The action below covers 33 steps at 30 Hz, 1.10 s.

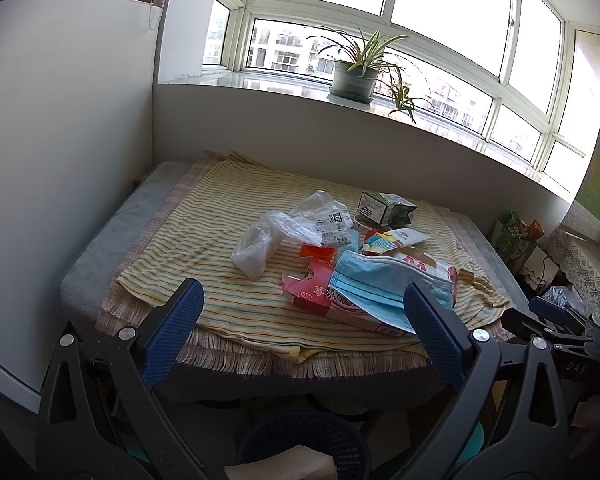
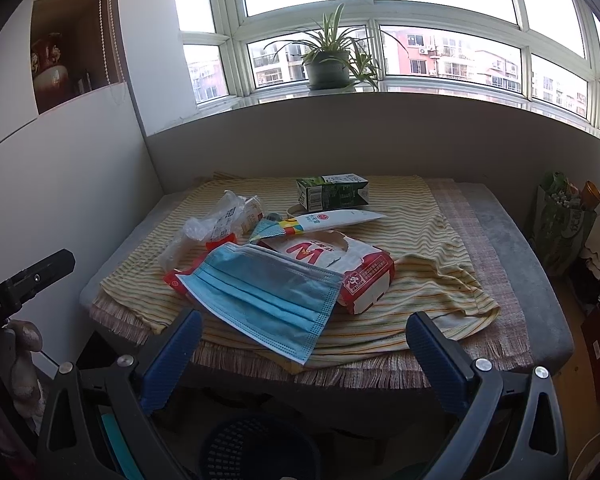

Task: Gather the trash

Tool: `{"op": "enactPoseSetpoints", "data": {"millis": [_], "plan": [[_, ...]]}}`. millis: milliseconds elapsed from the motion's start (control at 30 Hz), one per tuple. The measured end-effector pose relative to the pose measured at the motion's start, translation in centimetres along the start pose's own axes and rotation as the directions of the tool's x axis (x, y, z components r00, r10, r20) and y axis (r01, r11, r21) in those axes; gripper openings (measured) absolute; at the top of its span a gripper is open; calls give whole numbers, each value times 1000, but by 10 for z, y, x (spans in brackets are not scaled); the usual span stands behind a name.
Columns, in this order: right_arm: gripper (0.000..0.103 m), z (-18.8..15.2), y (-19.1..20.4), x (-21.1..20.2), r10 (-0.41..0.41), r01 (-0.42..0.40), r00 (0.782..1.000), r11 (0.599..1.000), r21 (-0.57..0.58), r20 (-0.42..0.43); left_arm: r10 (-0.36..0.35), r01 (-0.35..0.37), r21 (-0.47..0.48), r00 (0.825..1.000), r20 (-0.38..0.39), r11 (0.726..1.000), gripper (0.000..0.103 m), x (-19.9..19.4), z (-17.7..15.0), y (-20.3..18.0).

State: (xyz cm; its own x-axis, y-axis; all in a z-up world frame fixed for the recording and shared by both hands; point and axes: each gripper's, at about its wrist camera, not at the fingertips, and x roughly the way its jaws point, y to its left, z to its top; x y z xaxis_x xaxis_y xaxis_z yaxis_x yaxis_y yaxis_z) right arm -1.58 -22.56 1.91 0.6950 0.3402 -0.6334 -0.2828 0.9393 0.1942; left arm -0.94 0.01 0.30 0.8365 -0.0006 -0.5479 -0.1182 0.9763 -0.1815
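A pile of trash lies on a striped cloth over a low table (image 1: 188, 216) (image 2: 440, 280). A blue face mask (image 1: 380, 280) (image 2: 260, 300) lies on a red and white carton (image 1: 320, 296) (image 2: 364, 276). Behind are clear plastic bags (image 1: 260, 244) (image 2: 208, 224), a white wrapper (image 1: 396, 238) (image 2: 332, 220) and a green drink carton (image 1: 388, 208) (image 2: 332, 192). My left gripper (image 1: 304, 292) is open and empty before the table's near edge. My right gripper (image 2: 304, 320) is open and empty, just short of the mask. A dark blue basket (image 1: 304, 444) (image 2: 260, 448) sits below both.
A potted plant (image 1: 356, 72) (image 2: 328, 64) stands on the windowsill behind the table. A white cabinet (image 1: 60, 120) stands at the left. Bags and clutter (image 2: 564, 220) stand on the floor at the right. The other gripper's tip shows at the edges (image 1: 548, 312) (image 2: 32, 276).
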Motion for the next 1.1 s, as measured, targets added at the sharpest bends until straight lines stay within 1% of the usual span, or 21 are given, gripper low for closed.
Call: {"op": "enactPoseSetpoints", "data": {"millis": [100, 433, 500, 733, 900, 967, 1100], "plan": [[103, -1, -1, 1, 23, -23, 1000, 1000, 5, -6, 1, -1, 0, 1000, 1, 1000, 102, 0, 0, 0], [103, -2, -1, 7, 7, -7, 1000, 1000, -5, -23, 3, -3, 2, 1000, -9, 1000, 102, 1, -4, 3], [103, -2, -1, 9, 3, -4, 1000, 1000, -7, -29, 4, -4, -4, 1000, -17, 1000, 102, 11, -4, 11], [103, -3, -1, 19, -13, 12, 998, 1000, -20, -65, 8, -8, 3, 999, -38, 1000, 102, 22, -1, 14], [103, -4, -1, 28, 7, -9, 995, 1000, -19, -100, -17, 18, 12, 998, -68, 1000, 102, 32, 0, 18], [103, -5, -2, 30, -2, -1, 996, 999, -34, -91, -6, 8, 32, 998, -61, 999, 102, 35, 1, 20], [103, -4, 0, 34, -44, 38, 997, 994, -103, -62, 31, -27, 77, 998, -55, 997, 102, 46, 6, 26]]}}
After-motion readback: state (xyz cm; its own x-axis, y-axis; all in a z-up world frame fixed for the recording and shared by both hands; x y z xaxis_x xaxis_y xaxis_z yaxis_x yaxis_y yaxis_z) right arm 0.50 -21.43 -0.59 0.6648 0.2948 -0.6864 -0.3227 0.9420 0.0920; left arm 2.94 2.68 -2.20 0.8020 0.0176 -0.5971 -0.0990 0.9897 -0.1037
